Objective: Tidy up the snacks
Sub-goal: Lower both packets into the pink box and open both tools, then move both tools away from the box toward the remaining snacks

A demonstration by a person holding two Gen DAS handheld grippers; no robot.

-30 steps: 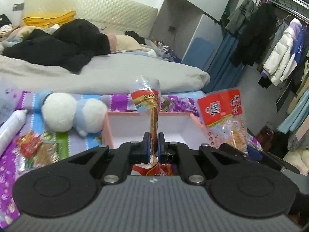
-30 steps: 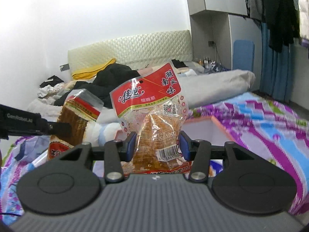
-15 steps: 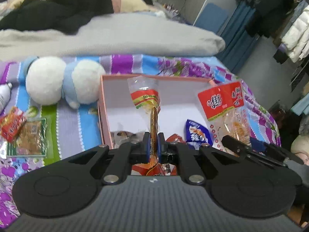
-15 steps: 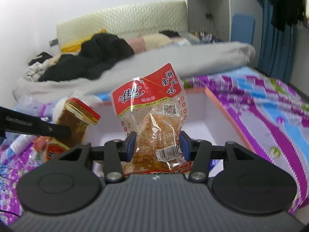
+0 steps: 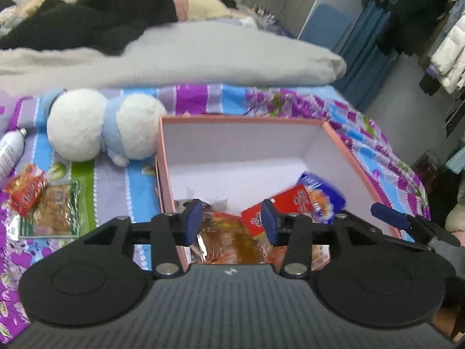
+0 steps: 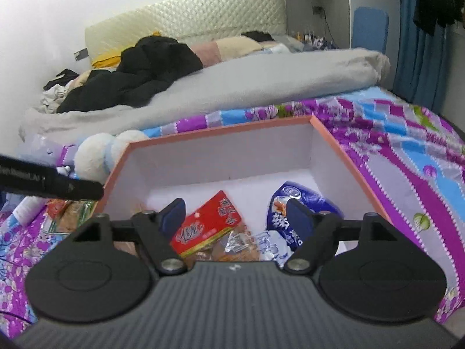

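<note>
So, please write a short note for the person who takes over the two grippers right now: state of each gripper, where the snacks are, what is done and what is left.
Left gripper: open, jaws have just been opening, holds nothing; the brown snack packet lies loose below it in the pink box.
Right gripper: open, jaws have just been opening; the red snack packet lies in the box between the fingers, pads not pressing it.
Also in the box: a blue snack bag.
Done: both packets dropped into the box.
Left: two snack packets still lie on the bedspread, left of the box, near the plush toy.
</note>
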